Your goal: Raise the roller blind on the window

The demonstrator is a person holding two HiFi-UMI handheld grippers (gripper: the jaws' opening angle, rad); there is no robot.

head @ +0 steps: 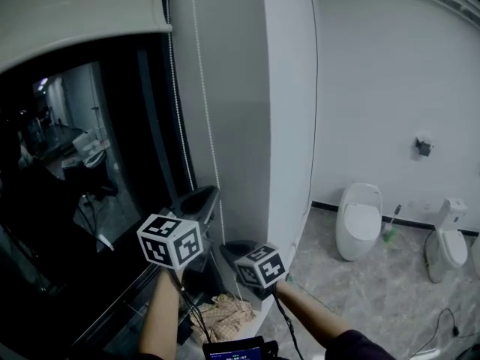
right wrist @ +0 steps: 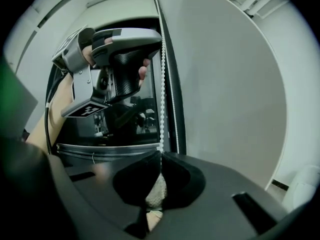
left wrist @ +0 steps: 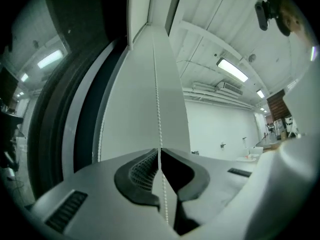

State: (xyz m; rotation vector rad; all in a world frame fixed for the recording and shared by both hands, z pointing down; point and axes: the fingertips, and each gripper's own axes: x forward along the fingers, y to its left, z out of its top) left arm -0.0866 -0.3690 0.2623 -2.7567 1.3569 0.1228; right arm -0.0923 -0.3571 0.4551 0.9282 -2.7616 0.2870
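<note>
Window blind, mid-haul. Shows the roller blind (head: 75,13) already drawn high, lower edge near the top of the dark window (head: 97,201), most of the glass bare beneath. Works the bead chain (right wrist: 162,84), hanging just beside the window frame and against the pale wall (head: 247,111), with a tool in each hand.

Has the left tool (left wrist: 160,156) pinched tight on the chain, jaws together but for the beads caught between the tips, chain running straight up from there. Has the right tool (right wrist: 160,156) clamped the same way, lower down and, by the look of the right gripper view, on the same strand, with the left tool well above. Crumpled cloth (head: 225,310) lying below both tools, apart from the job.

Reads as a hand-over-hand pull under way, with little of the blind left to wind up. Calls next for one tool to open and take a fresh hold higher on the chain, the other holding the strand taut meanwhile. Calls then for a straight pull down along the frame rather than out into the room, to guard against beads slipping from the pads. No telling from here the blind's remaining travel; hence a gentle finish advised.
</note>
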